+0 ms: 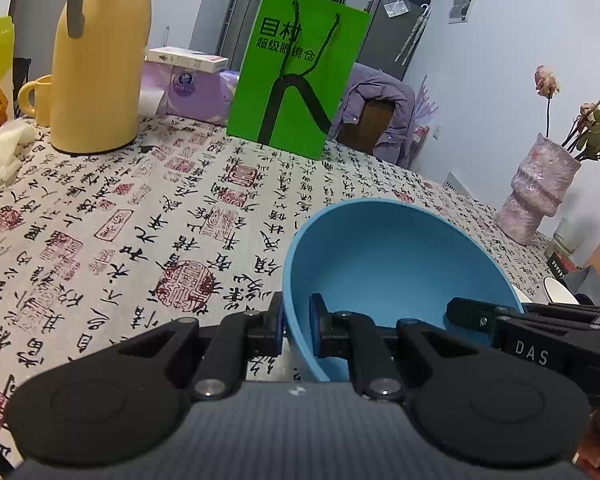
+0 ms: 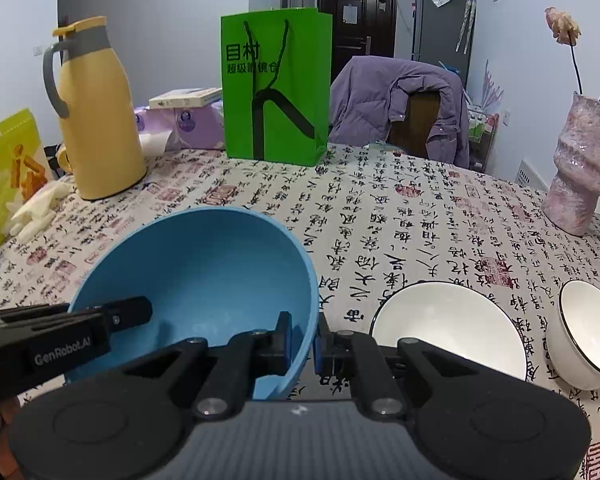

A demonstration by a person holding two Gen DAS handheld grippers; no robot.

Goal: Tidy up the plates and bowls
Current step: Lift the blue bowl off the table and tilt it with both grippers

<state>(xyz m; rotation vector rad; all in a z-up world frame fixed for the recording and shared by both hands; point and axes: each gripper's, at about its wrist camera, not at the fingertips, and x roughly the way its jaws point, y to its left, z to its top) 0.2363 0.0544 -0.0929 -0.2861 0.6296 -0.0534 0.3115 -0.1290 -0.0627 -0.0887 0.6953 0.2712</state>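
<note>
A blue bowl (image 1: 384,264) is held between both grippers above the table. My left gripper (image 1: 298,330) is shut on its left rim, one finger inside and one outside. My right gripper (image 2: 304,340) is shut on the right rim of the blue bowl (image 2: 204,264) in the same way. Each gripper shows in the other's view, the right one in the left wrist view (image 1: 500,320) and the left one in the right wrist view (image 2: 100,320). A large white bowl (image 2: 452,328) with a dark rim and a smaller white bowl (image 2: 588,336) stand on the table to the right.
The table has a calligraphy-print cloth (image 2: 380,216). A green paper bag (image 2: 276,88), a yellow thermos jug (image 2: 96,120), a yellow mug (image 1: 36,98), tissue packs (image 1: 196,92) and white gloves (image 2: 40,208) stand at the back and left. A pink vase (image 2: 584,168) stands at the right.
</note>
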